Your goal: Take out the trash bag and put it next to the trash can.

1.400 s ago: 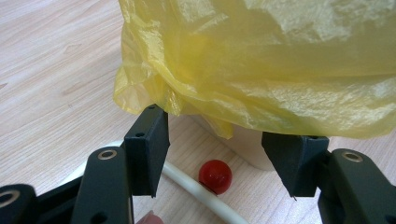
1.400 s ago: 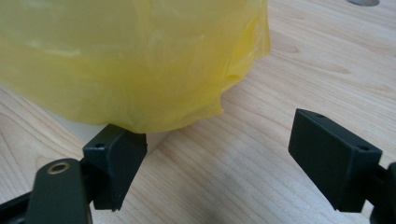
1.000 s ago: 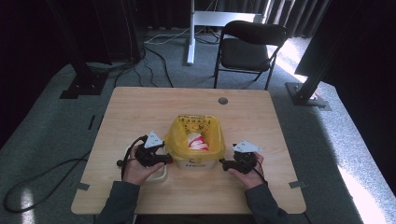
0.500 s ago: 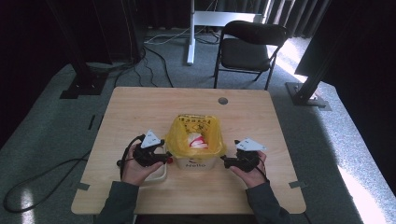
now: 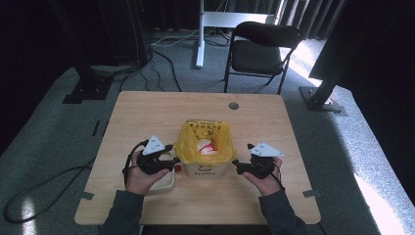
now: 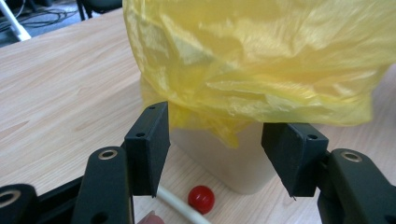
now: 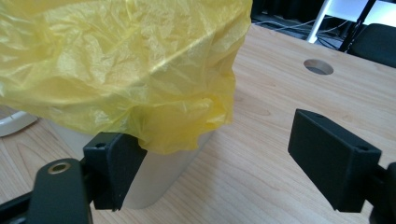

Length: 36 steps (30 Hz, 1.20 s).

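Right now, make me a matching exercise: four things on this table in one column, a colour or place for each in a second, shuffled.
Things:
1. bag
2. small ball
3. bin
4. round hole

Descriptions:
A. red, on the table beside the bin's foot
B. in the tabletop, on the far side of the bin
C. yellow, folded over the bin's rim
D. cream, with dark lettering on its front

Pairs: 1-C, 2-A, 3-D, 4-B

Studio or lab: black curtains (image 5: 44, 29), camera-rig stands (image 5: 83, 78).
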{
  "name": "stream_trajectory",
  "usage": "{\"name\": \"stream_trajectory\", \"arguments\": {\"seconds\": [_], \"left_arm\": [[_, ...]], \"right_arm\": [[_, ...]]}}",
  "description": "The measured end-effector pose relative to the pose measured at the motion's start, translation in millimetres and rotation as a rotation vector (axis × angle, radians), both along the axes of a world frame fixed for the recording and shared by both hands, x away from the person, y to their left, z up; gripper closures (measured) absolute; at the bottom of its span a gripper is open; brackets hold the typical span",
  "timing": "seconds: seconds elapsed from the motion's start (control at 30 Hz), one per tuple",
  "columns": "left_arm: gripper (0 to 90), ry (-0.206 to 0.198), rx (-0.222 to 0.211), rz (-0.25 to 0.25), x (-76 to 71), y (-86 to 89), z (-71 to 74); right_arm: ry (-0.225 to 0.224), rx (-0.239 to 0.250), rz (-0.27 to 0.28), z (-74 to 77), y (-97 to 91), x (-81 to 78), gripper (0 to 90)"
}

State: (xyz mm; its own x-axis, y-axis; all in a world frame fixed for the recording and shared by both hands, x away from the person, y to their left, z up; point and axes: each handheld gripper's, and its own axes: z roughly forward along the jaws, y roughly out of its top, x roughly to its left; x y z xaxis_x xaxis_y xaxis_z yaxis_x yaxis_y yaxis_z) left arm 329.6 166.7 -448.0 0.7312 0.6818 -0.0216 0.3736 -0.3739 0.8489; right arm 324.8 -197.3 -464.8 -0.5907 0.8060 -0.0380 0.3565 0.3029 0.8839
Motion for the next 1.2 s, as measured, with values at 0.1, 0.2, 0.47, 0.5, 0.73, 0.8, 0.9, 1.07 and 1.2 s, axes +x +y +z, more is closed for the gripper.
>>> {"name": "stream_trajectory", "arguments": {"seconds": [0.1, 0.2, 0.47, 0.5, 0.73, 0.8, 0.9, 1.07, 1.2], "left_arm": [[43.0, 0.002, -0.031, -0.006, -0.4, 3.5, 2.7], [42.9, -0.001, -0.049, -0.014, -1.0, 4.6, 5.5], [43.0, -0.014, -0.045, -0.03, -0.3, 0.1, 11.4], [43.2, -0.019, -0.042, -0.03, -0.3, -0.3, 12.6], [47.9, -0.044, -0.017, -0.036, 2.6, -6.9, 22.6], [49.3, -0.047, -0.012, -0.044, 4.2, -9.9, 24.8], [51.5, -0.048, 0.007, -0.065, 6.0, -17.4, 26.5], [52.3, -0.048, 0.023, -0.089, 10.8, -28.7, 30.5], [51.9, -0.051, 0.047, -0.102, 11.7, -38.9, 33.7]], "right_arm": [[-0.009, 0.005, -0.001, 3.4, -0.3, -0.6, 19.1], [-0.017, 0.008, -0.002, 7.4, -1.1, -1.3, 19.1], [-0.033, 0.045, 0.011, 17.2, -2.5, -0.4, 23.5], [-0.034, 0.041, 0.016, 18.5, -1.5, -0.5, 26.5], [-0.049, 0.046, 0.1, 29.6, 3.2, 0.0, 61.8], [-0.047, 0.044, 0.121, 32.0, 5.5, 0.8, 70.1], [-0.044, 0.044, 0.145, 35.4, 8.6, 2.1, 80.7], [-0.069, 0.063, 0.152, 44.7, 13.2, 3.5, 87.2], [-0.075, 0.088, 0.163, 51.5, 17.8, 5.4, 87.5]]}}
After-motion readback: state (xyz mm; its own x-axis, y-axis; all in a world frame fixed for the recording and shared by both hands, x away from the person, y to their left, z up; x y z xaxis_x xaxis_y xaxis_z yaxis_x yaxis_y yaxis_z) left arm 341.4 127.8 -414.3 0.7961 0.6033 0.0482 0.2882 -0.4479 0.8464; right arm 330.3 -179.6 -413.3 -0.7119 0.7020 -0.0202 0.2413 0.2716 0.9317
